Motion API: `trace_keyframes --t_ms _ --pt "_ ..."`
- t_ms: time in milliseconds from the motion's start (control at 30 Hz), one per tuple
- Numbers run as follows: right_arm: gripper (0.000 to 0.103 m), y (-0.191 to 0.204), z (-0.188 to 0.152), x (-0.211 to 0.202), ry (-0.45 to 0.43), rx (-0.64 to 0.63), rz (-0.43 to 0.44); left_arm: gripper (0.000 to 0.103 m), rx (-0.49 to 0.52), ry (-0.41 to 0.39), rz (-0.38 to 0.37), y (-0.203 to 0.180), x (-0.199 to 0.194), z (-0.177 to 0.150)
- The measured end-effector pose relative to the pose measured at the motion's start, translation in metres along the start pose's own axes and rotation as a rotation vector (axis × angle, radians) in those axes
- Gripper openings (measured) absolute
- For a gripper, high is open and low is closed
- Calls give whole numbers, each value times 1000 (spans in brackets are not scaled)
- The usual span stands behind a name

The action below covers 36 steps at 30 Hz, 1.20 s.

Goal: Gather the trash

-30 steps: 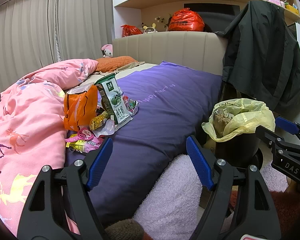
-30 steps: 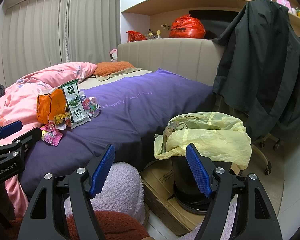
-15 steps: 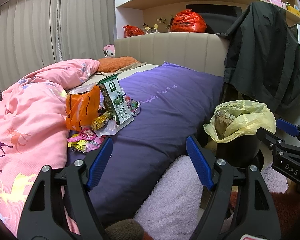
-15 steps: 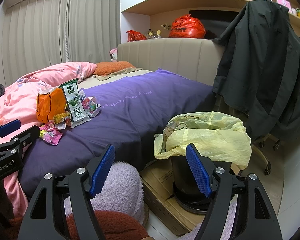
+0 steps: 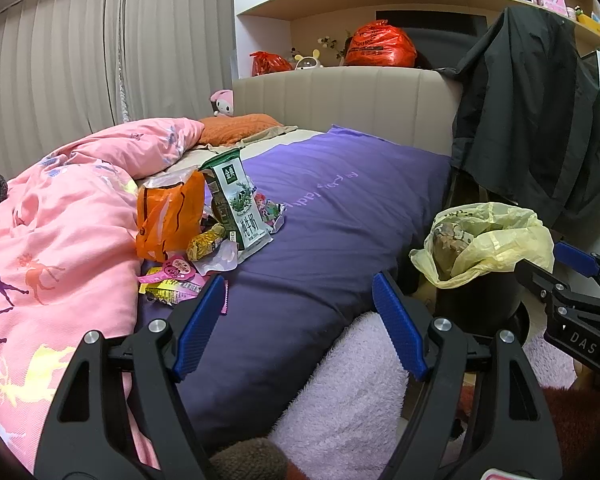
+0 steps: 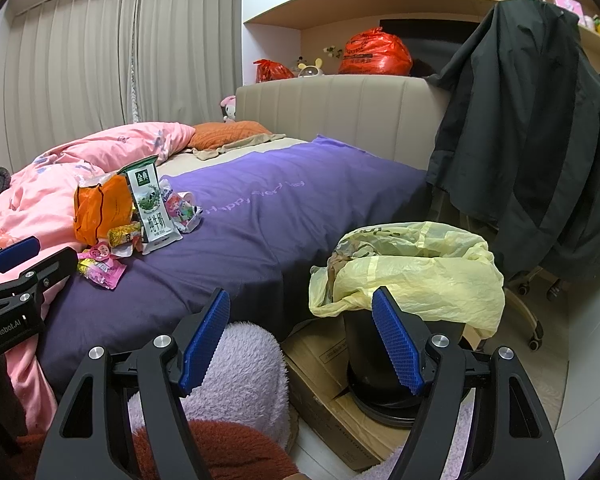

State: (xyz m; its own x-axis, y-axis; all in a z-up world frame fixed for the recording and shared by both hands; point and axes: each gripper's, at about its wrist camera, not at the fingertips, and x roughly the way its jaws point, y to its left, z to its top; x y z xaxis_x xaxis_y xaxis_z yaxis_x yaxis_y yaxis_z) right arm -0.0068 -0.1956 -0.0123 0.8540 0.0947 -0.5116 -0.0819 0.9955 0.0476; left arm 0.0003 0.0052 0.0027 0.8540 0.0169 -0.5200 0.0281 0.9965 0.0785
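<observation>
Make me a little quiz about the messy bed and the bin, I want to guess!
1. True or false: the left gripper holds a wrapper.
2. Which piece of trash stands tallest in the pile on the purple blanket? A) green milk carton B) orange bag C) pink wrapper
3. Fill in: the bin beside the bed is lined with a ____ bag.

Key: 1 false, both it and the right gripper are open and empty. 2 A. 3 yellow.
</observation>
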Motion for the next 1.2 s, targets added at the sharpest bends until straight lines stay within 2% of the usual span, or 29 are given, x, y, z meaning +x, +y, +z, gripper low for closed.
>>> trace_keyframes --t_ms 133,433,600,700,867,1000,1200 --pt "70 0 0 0 0 1 1 73 24 2 13 -1 0 0" --pt "70 1 0 2 -3 -5 7 73 0 -8 8 2 3 0" --pt "70 -2 5 17 -3 2 67 73 -23 14 2 14 16 7" --pt "70 -1 14 29 -8 -18 82 73 16 26 12 25 28 17" --pt "70 8 31 54 -12 -57 104 73 -11 -7 2 72 55 49" --pt "70 23 40 81 12 -93 146 73 -26 6 63 127 88 69" --pt "70 67 57 130 81 -186 245 80 -95 20 73 196 122 67"
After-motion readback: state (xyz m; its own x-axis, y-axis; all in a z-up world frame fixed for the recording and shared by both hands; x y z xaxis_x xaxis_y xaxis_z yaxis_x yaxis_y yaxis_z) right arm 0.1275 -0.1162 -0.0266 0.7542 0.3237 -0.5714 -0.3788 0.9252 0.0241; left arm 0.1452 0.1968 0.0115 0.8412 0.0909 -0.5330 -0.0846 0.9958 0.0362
